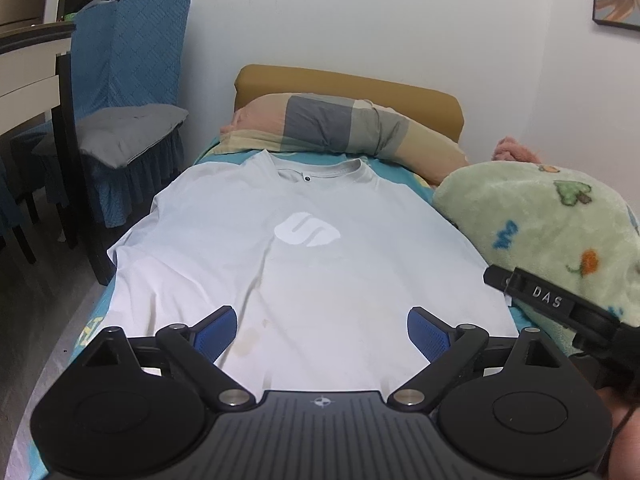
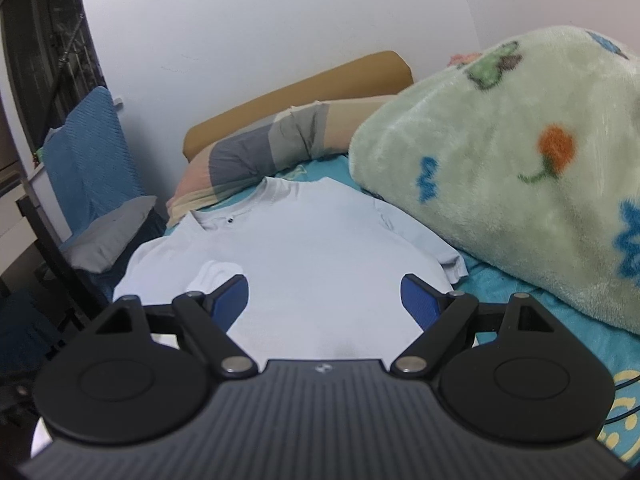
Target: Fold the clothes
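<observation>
Home bedroom: bed (image 1: pixel 420 176) with teal sheet, patterned pillow (image 1: pixel 340 124), fleece blanket (image 1: pixel 540 220), tan headboard (image 1: pixel 348 80), covered chair (image 1: pixel 128 80) beside.

**Two wrist views along one bed**

The left wrist camera looked from the near end straight along the pale grey cotton T-shirt (image 1: pixel 296 264) toward the far tan padded headboard (image 1: pixel 348 88). The right wrist camera sat closer and further right, angled left. Both shared shirt, headboard and the green fleece blanket (image 2: pixel 520 168).
</observation>
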### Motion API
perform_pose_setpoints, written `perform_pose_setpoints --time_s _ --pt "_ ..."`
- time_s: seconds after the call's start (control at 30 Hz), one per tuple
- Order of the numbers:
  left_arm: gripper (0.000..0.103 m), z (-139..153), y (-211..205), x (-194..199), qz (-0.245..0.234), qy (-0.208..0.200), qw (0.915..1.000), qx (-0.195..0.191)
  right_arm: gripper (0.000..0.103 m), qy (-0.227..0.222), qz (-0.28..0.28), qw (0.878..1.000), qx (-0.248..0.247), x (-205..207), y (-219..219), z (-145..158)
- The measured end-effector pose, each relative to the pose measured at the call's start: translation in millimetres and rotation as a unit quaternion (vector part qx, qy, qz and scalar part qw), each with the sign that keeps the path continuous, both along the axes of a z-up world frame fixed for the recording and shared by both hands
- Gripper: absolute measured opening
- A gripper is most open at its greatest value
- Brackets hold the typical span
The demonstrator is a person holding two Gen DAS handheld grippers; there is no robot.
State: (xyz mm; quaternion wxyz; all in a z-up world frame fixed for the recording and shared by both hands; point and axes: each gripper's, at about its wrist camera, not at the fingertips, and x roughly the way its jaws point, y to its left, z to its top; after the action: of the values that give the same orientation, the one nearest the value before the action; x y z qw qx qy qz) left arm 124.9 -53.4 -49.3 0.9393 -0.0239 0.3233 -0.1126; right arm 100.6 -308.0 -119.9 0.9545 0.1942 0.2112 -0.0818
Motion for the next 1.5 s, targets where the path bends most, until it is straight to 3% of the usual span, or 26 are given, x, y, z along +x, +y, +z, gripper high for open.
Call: perform_pose_setpoints --time_s 0.53,0.63,0.87,0.93,1.0,1.03,1.1,1.17,1.23,1.27,1.37,1.4,1.5 --pt "0.097 0.9 10.3 5.2 0.015 0.005 0.9998 -0.015 0.085 0.009 -0.032 0.999 0.017 11.1 -25.8 -14.0" --pt "0.097 0.1 15.1 9.1 0.026 0.004 0.9994 -0.023 0.085 0.019 -0.047 0.998 0.029 30.5 -49.8 -21.1" --pt "0.098 -11.7 22.9 23.7 0.035 0.003 0.9989 -0.032 0.084 0.068 -0.114 0.983 0.127 91.2 -114.3 -68.4" --pt "0.098 -17.5 24.4 29.1 0.032 0.004 0.9988 -0.037 0.085 0.090 -0.115 0.981 0.127 110.3 -119.0 -80.7" --pt "0.098 -23.8 24.3 36.0 0.035 0.006 0.9987 -0.037 0.064 0.115 -0.112 0.979 0.124 125.8 -118.5 -88.9" --pt "0.098 -25.7 23.8 39.1 0.036 0.005 0.9988 -0.034 0.058 0.114 -0.108 0.982 0.109 129.5 -112.6 -86.8" --pt "0.098 -28.9 23.5 44.9 0.040 0.002 0.9988 -0.028 0.024 0.113 -0.091 0.988 0.058 137.0 -94.3 -78.3" --pt "0.098 -28.0 29.2 46.5 0.049 -0.004 0.9983 -0.032 0.014 0.111 -0.063 0.991 -0.031 144.6 -65.5 -64.3" --pt "0.098 -27.1 34.9 48.0 0.059 -0.010 0.9976 -0.036 0.013 0.086 -0.011 0.986 -0.142 147.0 -25.9 -52.5" --pt "0.098 -26.4 38.2 48.4 0.063 -0.014 0.9971 -0.039 0.012 0.071 0.020 0.977 -0.198 147.5 -4.3 -47.8" --pt "0.098 -22.8 49.1 46.5 0.079 -0.023 0.9956 -0.045 0.011 0.053 0.131 0.928 -0.345 144.5 64.2 -57.3" --pt "0.098 -22.4 50.8 46.4 0.081 -0.024 0.9954 -0.045 0.011 0.055 0.165 0.917 -0.360 143.1 80.0 -61.6" --pt "0.098 -22.2 52.2 45.8 0.084 -0.022 0.9953 -0.043 0.013 0.055 0.218 0.919 -0.323 136.5 98.1 -63.4"
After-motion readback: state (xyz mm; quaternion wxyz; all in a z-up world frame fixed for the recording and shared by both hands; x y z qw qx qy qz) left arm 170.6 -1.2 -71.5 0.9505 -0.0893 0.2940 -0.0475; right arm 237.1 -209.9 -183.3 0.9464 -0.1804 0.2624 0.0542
